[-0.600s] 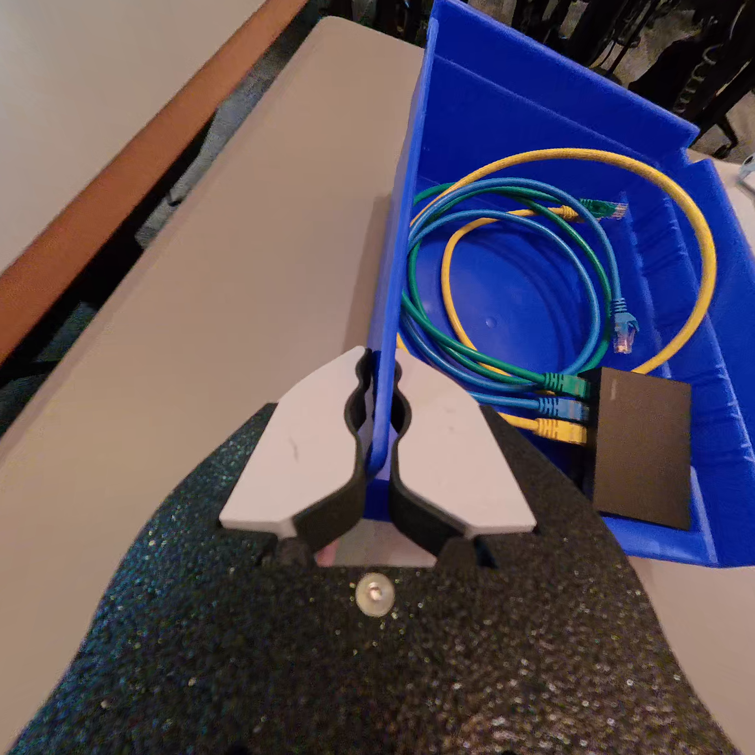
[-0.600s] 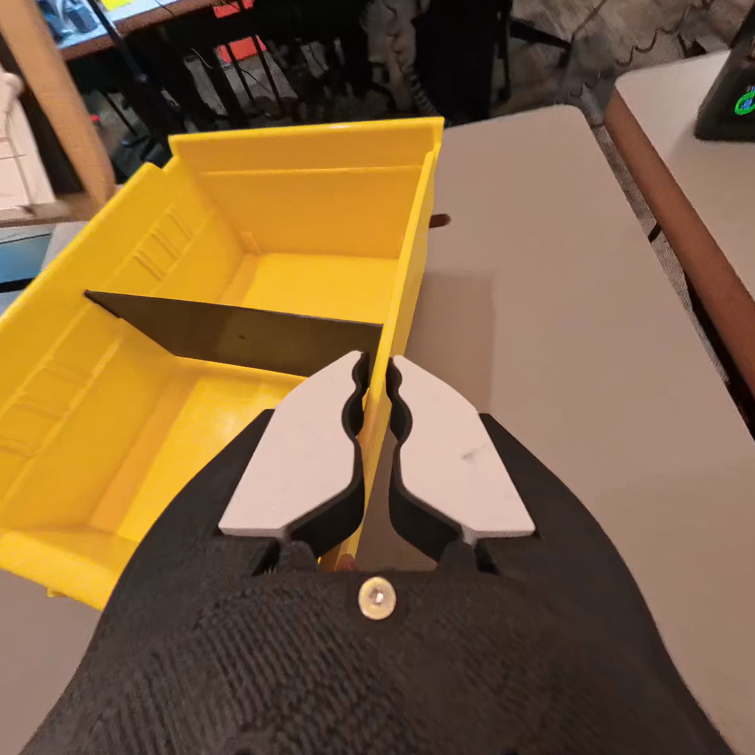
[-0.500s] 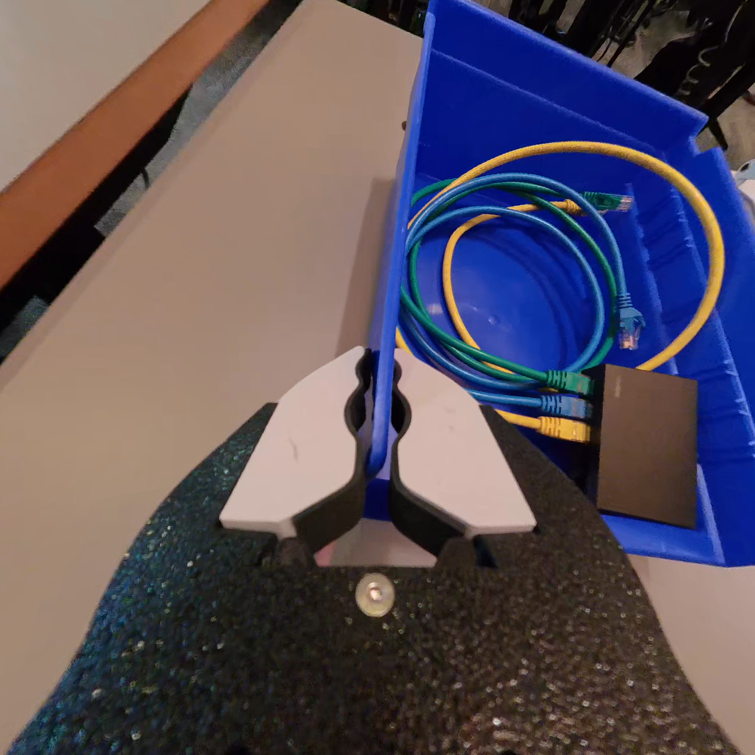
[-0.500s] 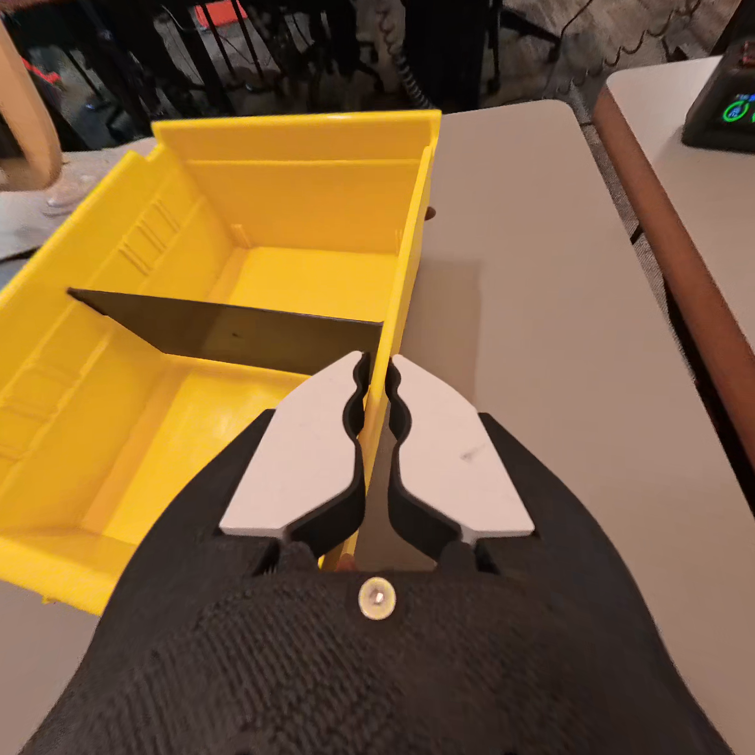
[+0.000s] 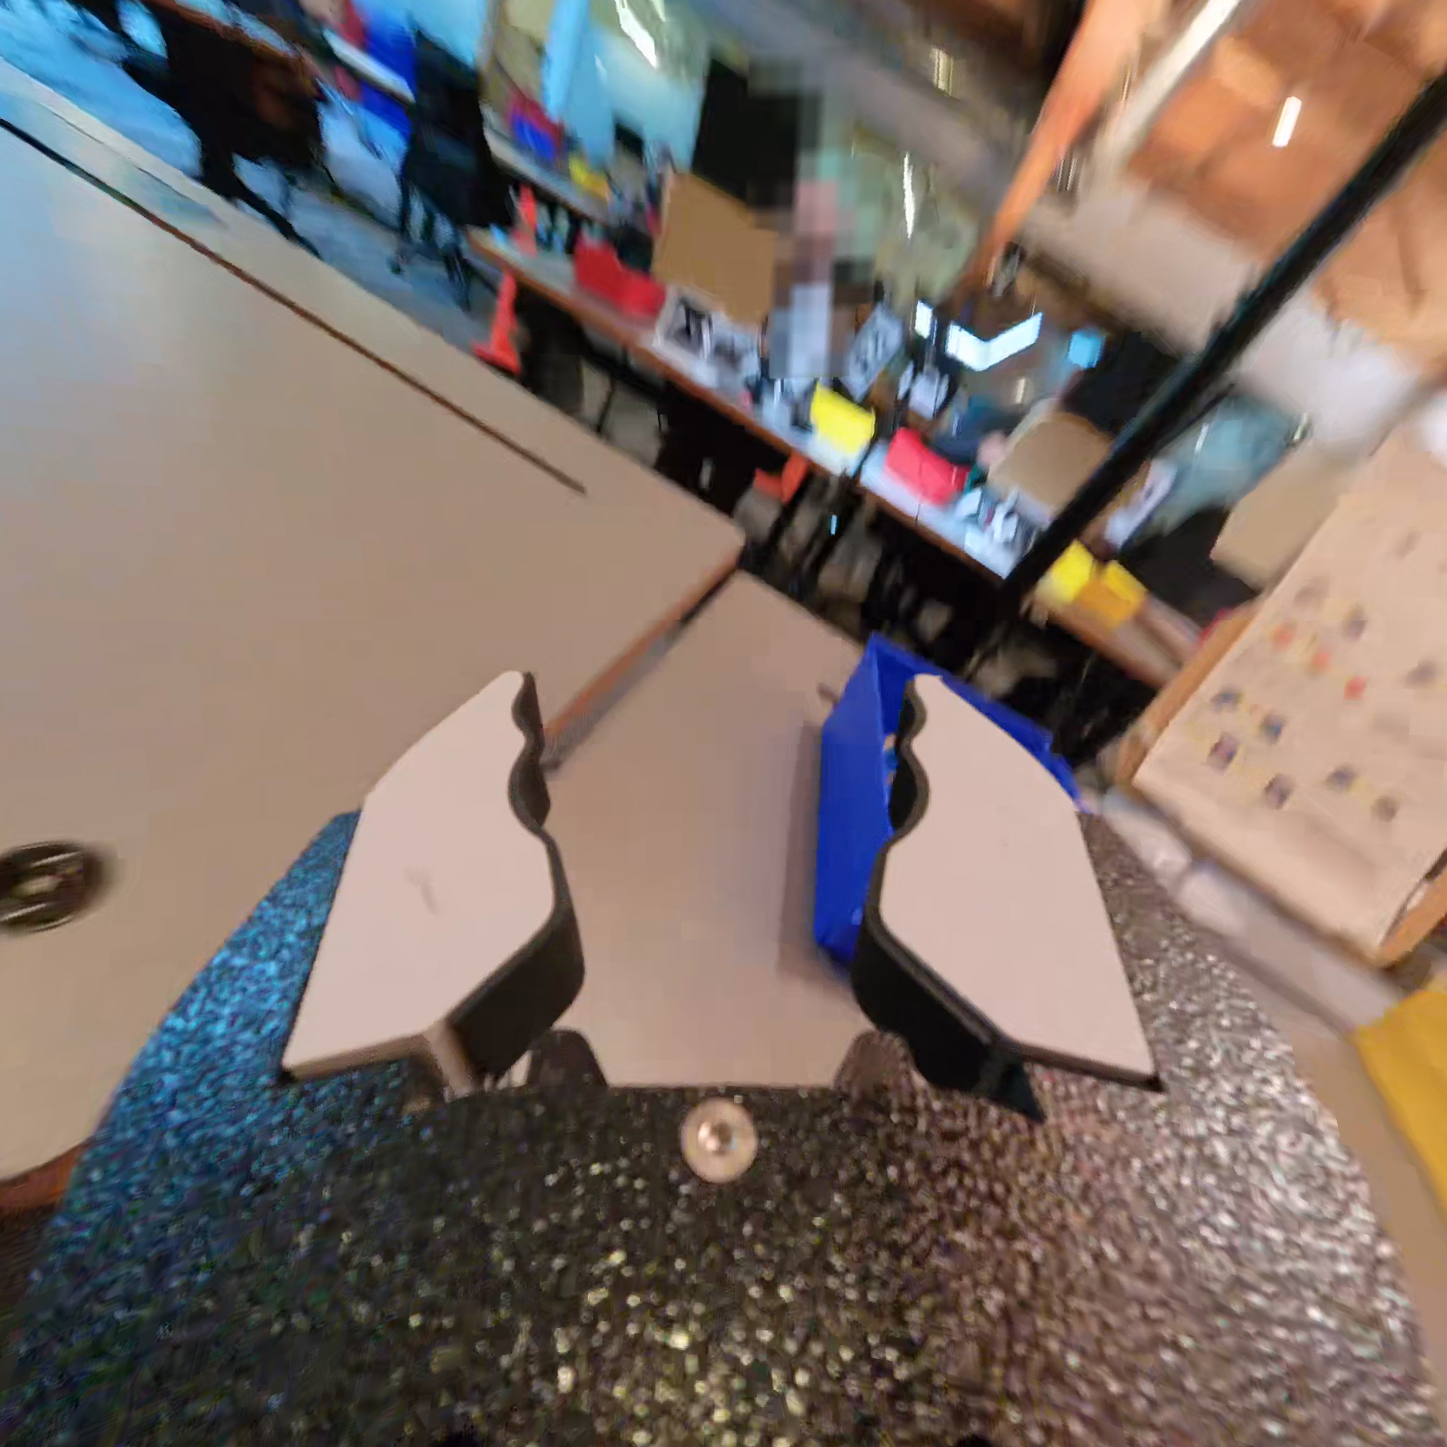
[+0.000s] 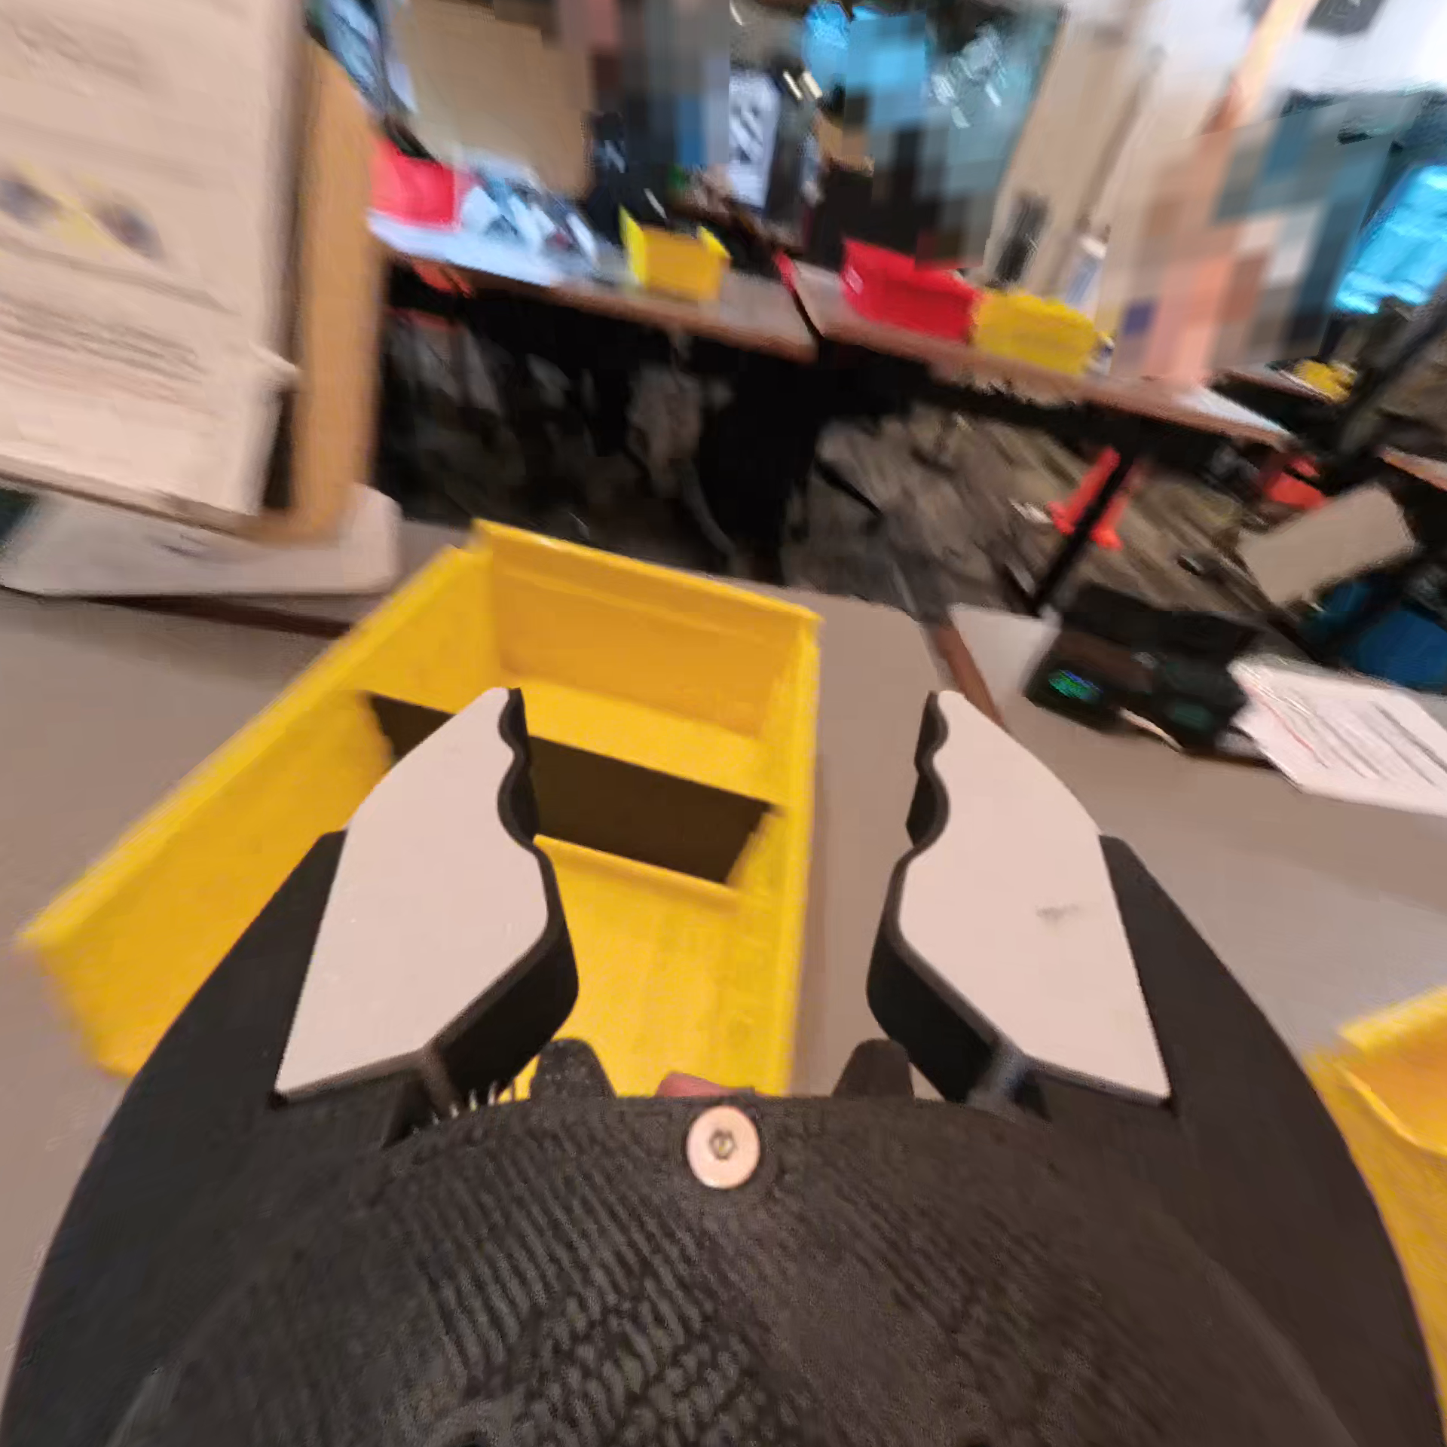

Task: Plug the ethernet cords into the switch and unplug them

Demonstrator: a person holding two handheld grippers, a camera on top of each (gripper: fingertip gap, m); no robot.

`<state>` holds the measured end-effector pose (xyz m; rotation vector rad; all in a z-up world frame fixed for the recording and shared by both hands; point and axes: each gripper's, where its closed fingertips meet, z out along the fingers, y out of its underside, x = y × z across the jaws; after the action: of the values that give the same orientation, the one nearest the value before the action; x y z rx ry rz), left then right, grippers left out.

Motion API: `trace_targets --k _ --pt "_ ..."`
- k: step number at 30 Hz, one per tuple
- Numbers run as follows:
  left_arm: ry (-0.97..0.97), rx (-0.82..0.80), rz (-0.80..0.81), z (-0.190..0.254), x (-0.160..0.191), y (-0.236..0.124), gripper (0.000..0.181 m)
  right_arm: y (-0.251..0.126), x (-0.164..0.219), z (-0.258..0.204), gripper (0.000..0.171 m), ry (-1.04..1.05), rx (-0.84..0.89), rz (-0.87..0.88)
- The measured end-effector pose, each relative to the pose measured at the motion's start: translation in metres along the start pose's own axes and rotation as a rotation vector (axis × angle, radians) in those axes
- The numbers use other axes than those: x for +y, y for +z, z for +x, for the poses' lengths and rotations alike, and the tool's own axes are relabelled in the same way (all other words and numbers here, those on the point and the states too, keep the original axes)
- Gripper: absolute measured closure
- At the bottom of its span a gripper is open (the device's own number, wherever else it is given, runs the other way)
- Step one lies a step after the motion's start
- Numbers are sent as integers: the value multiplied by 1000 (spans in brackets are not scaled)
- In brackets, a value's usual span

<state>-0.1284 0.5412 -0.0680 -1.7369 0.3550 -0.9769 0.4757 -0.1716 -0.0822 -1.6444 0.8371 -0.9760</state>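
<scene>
Grippers first — the left gripper [image 5: 720, 791] and right gripper [image 6: 720, 791] both gape wide, holding nothing. The blue bin [image 5: 849, 822] sits just right of the left fingers; switch and cords are out of view. The yellow bin [image 6: 665, 924], with its dark divider [image 6: 626, 814], lies ahead. Best to tilt down and steady before reaching — both views are blurred.

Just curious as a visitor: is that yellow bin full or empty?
Empty, as far as shown: the yellow bin shows bare floor on both sides of its dark divider.
</scene>
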Motion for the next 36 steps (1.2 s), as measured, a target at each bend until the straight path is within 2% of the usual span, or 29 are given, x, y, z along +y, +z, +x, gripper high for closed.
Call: trace_targets --k 4,7,11,16,19,23,24,26,28,30,33,36 --pt "-80 -28 294 -28 -77 -99 96 -2 -32 -89 72 42 -213 124" --pt "-48 -106 410 -42 -105 -139 98 8 -33 -145 70 90 -325 117" --pt "26 -35 312 -12 -85 -128 96 14 -20 -191 70 66 -385 91" --pt "137 103 133 56 -37 -64 96 12 -13 -220 70 40 -410 95" --pt "187 249 -63 118 5 -13 99 11 -11 -238 71 19 -441 118" --pt "273 489 -516 204 98 44 104 5 1 -272 74 -47 -518 107" --pt "293 555 -626 221 122 54 109 1 -1 -282 77 -55 -551 125" --pt "288 635 -808 244 160 76 110 -7 1 -300 77 -78 -621 129" --pt "291 613 -969 244 191 101 112 -13 8 -314 76 -91 -680 91" --pt "235 508 -1163 228 217 118 112 -16 13 -322 76 -105 -711 63" --pt "66 435 -1365 221 242 120 113 -22 12 -329 77 -99 -743 62" --pt "90 322 -1487 212 262 117 100 -24 17 -334 77 -103 -766 39"
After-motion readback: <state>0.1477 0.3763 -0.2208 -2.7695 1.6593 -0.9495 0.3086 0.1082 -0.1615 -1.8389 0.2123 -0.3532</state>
